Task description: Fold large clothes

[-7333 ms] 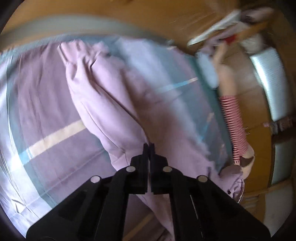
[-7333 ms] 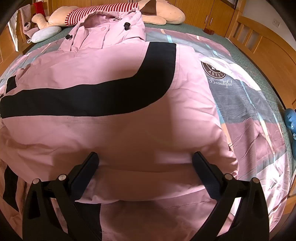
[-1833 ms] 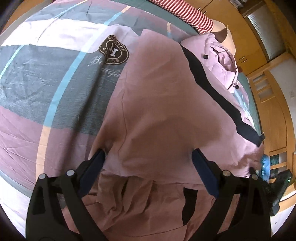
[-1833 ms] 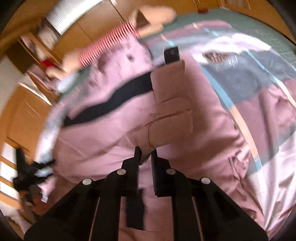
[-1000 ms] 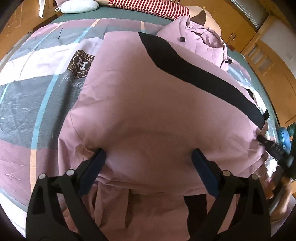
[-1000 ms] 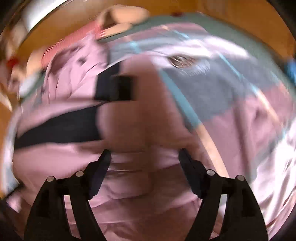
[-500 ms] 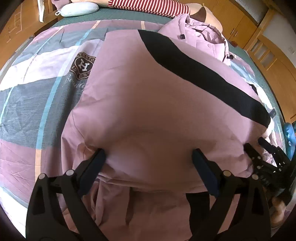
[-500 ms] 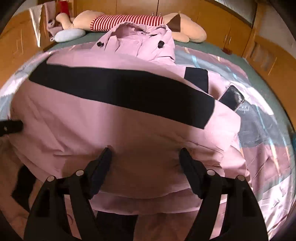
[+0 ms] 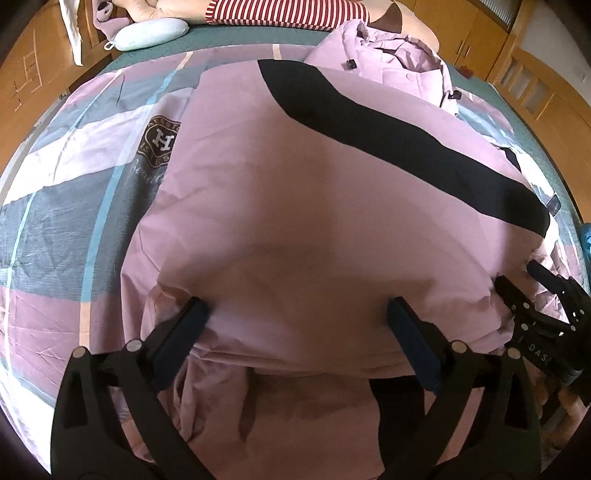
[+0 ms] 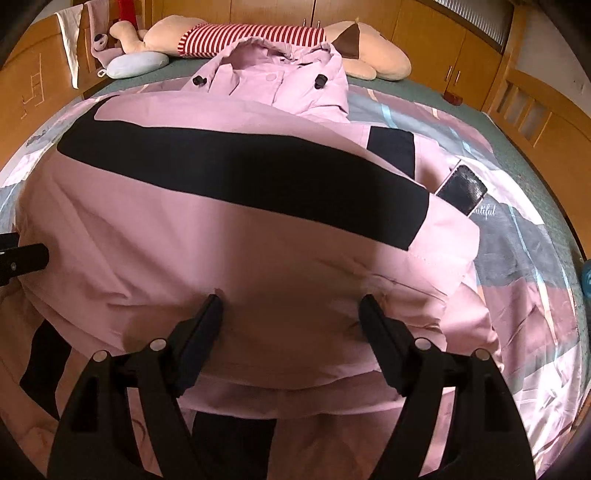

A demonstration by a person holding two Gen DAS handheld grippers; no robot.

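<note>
1. Pink padded jacket (image 10: pixel 236 258) w/ a broad black band lies spread over the middle of the bed (image 9: pixel 55 229), hood (image 10: pixel 280 77) toward the headboard end, hem toward both cameras. Sleeves look already turned in; a black cuff tab (image 10: pixel 461 190) pokes out at the jacket's right edge.
2. L gripper (image 9: pixel 295 314) hovers low at the near hem, jaws spread wide, nothing between them. Whether the tips touch the cloth I can't tell.
3. R gripper (image 10: pixel 290 301) same story: jaws wide apart, empty, tips at or just above the lower body panel.
4. Handling, my guess: soft, puffy, fairly light but bulky. Shell fabric looks smooth, prob. slippery, so a thin pinch may slide off. Padding will spring back, so the fold needs pressing down.
5. Where to grab: the bottom hem, one gripper near each corner, taking shell + lining together; then carry the hem up toward the hood. Avoid pinching only the top layer.
6. Writing: bedsheet crest (image 9: pixel 160 142) shows a big "H" in a ringed badge; ring text too small to read. Script under it is partly covered by the jacket; R wrist view shows its end, approx. "...utiful" (image 10: pixel 484 211).
7. "DAS" is legible on the R gripper body in L wrist view; the rest is cut off.
8. Striped plush toy (image 10: pixel 258 35) and pale blue pillow (image 10: pixel 138 63) sit at the far end, well apart from the work.
</note>
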